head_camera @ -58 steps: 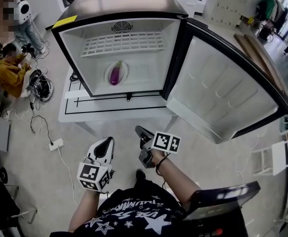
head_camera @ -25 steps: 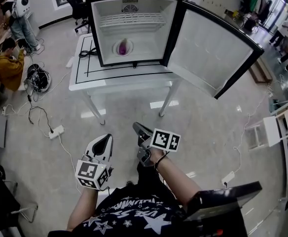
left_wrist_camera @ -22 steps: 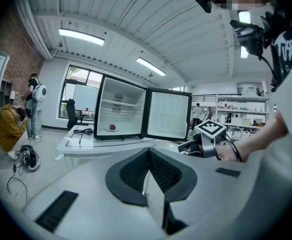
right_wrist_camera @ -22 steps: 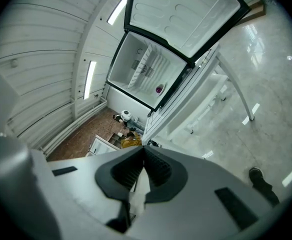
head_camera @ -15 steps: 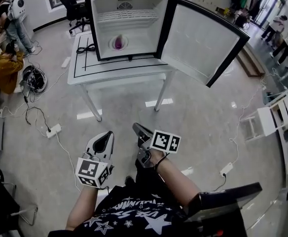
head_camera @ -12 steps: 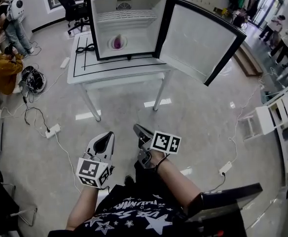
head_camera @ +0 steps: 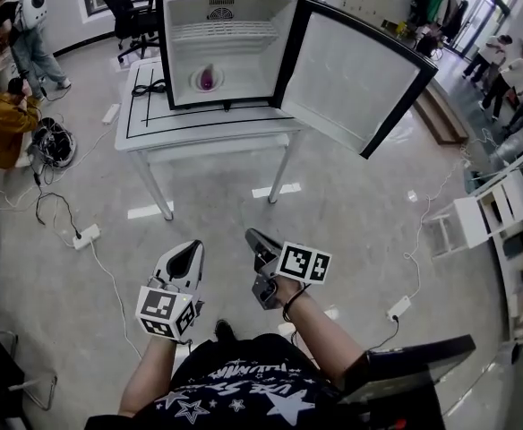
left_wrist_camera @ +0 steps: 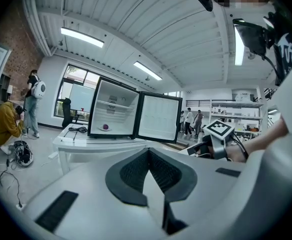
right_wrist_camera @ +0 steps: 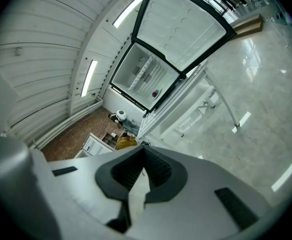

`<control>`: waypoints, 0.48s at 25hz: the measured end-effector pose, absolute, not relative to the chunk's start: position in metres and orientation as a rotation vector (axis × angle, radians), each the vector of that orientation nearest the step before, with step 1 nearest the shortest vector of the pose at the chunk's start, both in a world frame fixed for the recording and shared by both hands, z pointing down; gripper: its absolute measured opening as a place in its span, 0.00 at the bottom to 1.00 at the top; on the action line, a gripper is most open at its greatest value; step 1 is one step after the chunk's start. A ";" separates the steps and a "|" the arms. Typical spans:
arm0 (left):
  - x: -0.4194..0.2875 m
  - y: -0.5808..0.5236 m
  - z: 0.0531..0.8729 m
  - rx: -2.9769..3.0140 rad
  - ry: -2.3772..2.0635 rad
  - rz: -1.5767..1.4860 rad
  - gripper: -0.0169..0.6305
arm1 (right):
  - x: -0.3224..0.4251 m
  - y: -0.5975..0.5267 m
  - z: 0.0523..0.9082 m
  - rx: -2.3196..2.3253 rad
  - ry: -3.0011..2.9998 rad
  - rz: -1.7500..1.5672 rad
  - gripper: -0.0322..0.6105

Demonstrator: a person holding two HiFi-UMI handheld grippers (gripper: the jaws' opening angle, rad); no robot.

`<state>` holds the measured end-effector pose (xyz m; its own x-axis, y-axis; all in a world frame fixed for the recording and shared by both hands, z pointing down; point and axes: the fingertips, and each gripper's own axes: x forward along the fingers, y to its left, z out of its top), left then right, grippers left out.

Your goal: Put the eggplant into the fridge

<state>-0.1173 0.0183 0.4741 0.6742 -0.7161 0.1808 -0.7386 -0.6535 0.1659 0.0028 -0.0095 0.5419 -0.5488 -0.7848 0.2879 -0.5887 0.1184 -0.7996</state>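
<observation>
I see the eggplant (head_camera: 207, 79) on a small plate (head_camera: 195, 81) inside the fridge (head_camera: 174, 52), under the wire shelf (head_camera: 226, 31). The fridge stands on a white bench (head_camera: 199, 131). Its door (head_camera: 351, 70) hangs wide open on the fridge's right. My left tool (head_camera: 188, 251) and right tool (head_camera: 258, 240) are well back from the fridge, over the room floor. Both tools are closed tight and hold nothing.

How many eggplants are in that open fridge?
1. The eggplant lies on a white plate on the floor of the fridge, under the wire shelf. From this far away, something small could go unseen.
</observation>
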 end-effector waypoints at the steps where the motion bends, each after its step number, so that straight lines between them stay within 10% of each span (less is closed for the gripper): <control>1: -0.115 0.019 0.476 2.658 -1.173 0.147 0.04 | 0.005 -0.007 0.544 -1.370 2.187 -1.404 0.06; 12: -0.061 0.049 0.476 2.641 -1.162 0.165 0.04 | 0.077 0.036 0.540 -1.419 2.101 -1.399 0.06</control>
